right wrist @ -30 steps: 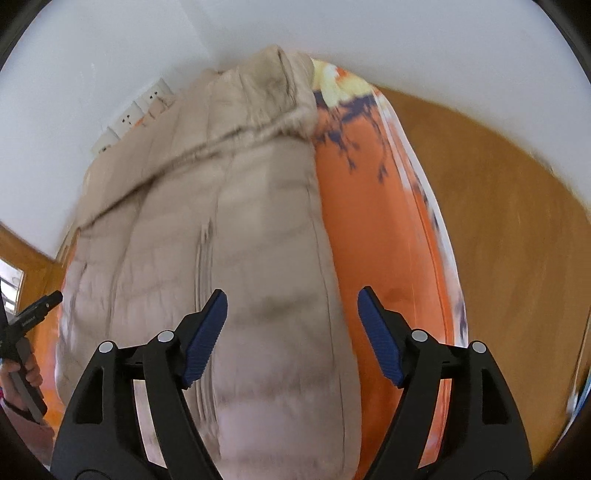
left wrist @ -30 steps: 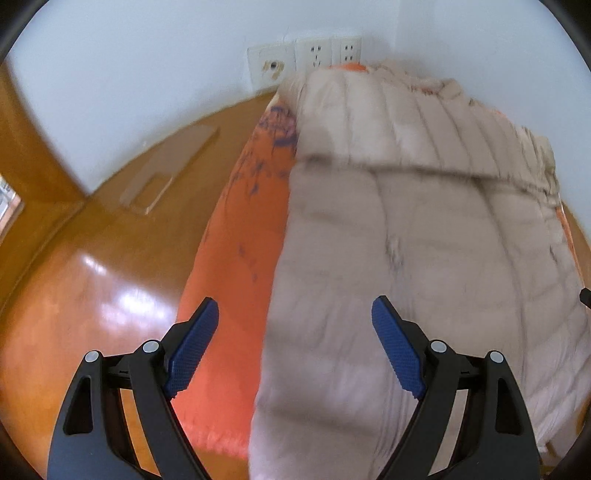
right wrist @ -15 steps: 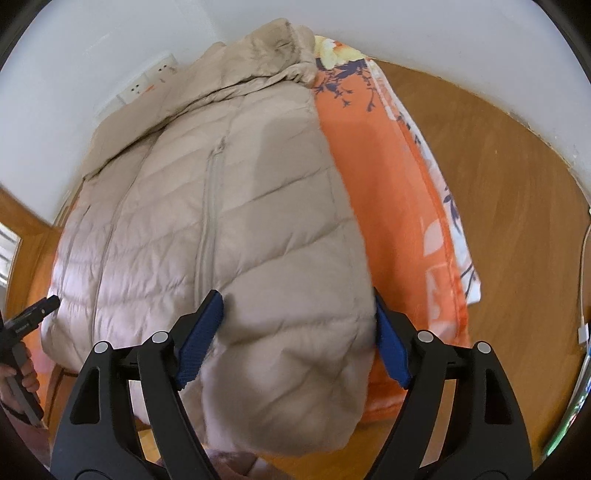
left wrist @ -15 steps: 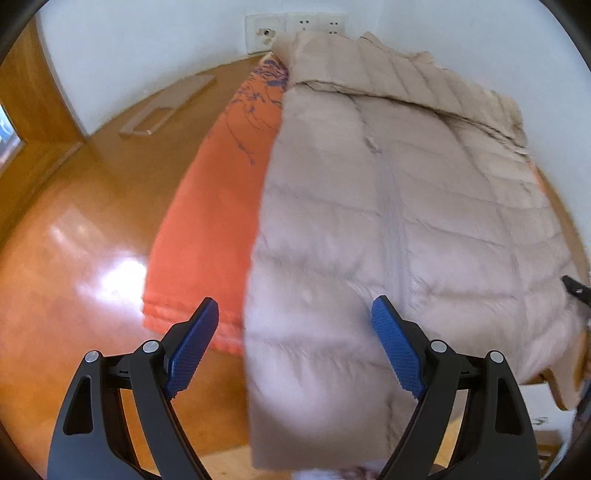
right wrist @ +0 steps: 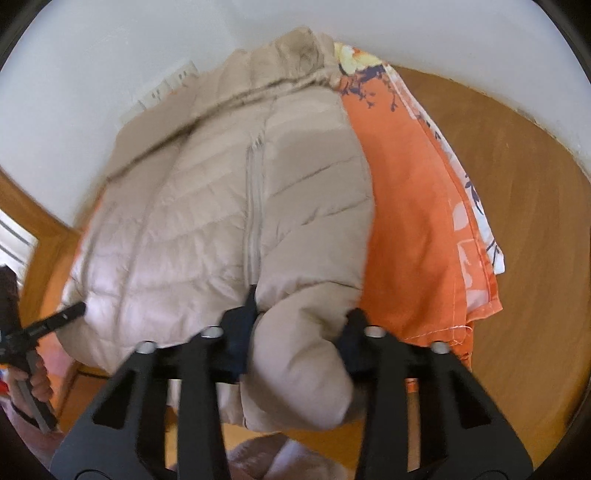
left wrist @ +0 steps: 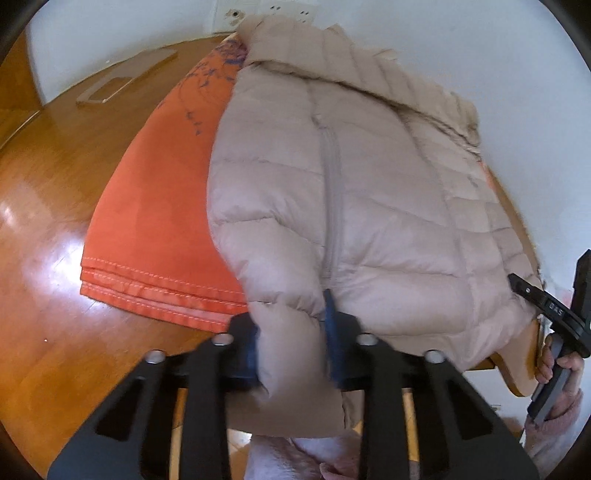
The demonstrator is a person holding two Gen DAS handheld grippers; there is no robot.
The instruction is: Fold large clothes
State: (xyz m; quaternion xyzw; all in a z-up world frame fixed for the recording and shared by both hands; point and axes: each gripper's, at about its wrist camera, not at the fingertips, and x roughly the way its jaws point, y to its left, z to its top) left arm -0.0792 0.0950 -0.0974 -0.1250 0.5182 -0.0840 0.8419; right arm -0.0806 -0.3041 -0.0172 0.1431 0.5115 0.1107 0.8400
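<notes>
Two grippers: both sat at the near hem of the puffer jacket (left wrist: 354, 206), one at each bottom corner, which I judged to be the paired hold needed to lift a wide hem evenly.
Left gripper (left wrist: 291, 339): its blue pads had closed in on a hanging lobe of the jacket's hem, pinching the padded fabric between them; the lobe bulged out below the pads.
Right gripper (right wrist: 299, 336): likewise pressed in on the other hem corner, with a thick roll of quilting squeezed between its pads and spilling over them toward the camera.
Jacket position: it lay front-up with the zip running away from the cameras, collar and hood at the far end against the wall (left wrist: 480, 48), hem overhanging the near edge of the table (left wrist: 48, 206).
Orange cloth (left wrist: 155, 206): it lay spread beneath the jacket, showing bare on both sides, probably as a clean layer between garment and wood.
Why the hem: gripping the overhanging edge spared the fingers from digging under fabric lying flat.
Step in hand: probably the first fold, hem carried up toward the collar; no fold was visible in the body yet.
Handling: the filling looked springy and slippery, so a shallow pinch could slip as the weight came on.
Sockets (left wrist: 273, 7): just behind the hood, clear of the work.
</notes>
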